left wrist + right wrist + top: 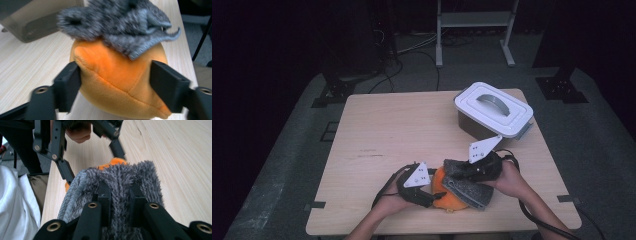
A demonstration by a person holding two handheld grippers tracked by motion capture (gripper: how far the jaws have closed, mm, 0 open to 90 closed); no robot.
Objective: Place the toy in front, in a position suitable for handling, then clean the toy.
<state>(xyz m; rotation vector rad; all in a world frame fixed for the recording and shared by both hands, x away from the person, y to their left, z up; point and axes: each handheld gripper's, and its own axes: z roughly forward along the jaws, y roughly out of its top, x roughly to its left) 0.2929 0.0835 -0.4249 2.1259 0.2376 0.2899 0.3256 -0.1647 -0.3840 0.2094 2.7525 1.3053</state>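
Two grippers meet at the table's (377,130) near edge, where an orange plush (120,82) sits under a grey cloth (120,182). The right gripper (119,195) pinches a fold of the cloth tight. The left gripper (115,82) straddles the plush, jaws wide at its sides; whether the pads press it I cannot tell.

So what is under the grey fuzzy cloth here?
An orange plush toy sits under the grey cloth, which drapes over its top. The toy's lower front shows between the left gripper jaws; its top is covered, so that part cannot be seen.
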